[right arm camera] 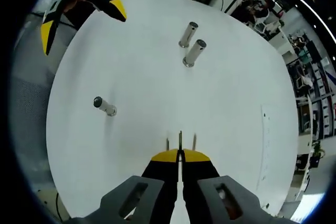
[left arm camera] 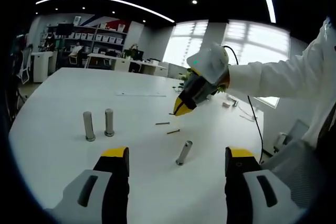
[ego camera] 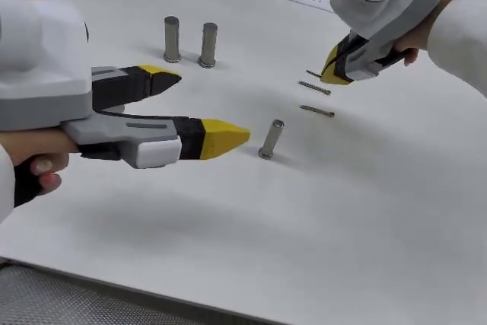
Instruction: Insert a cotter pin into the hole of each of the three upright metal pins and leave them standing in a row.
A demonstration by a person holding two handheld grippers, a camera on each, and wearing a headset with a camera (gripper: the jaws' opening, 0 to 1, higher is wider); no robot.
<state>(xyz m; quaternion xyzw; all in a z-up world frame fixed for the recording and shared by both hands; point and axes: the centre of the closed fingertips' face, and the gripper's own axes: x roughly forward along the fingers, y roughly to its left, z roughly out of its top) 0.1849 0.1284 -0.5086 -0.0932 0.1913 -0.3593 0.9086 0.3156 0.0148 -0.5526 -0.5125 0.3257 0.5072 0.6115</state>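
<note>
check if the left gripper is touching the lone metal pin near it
Apart. The left gripper view shows the lone metal pin standing ahead between the open jaws of the left gripper, with a clear gap on each side.

The three grey cylindrical metal pins (ego camera: 172, 39) have a smooth satin sheen. The thin dark metal cotter pins (ego camera: 316, 111) look dull and ridged. The broad white tabletop (ego camera: 342, 211) is smooth and matt. The grey, black and yellow left gripper (ego camera: 213, 106) and right gripper (ego camera: 329, 78) are smooth, faintly glossy plastic. At far right, the white cloth sleeve (ego camera: 460, 36) is matt.
</note>
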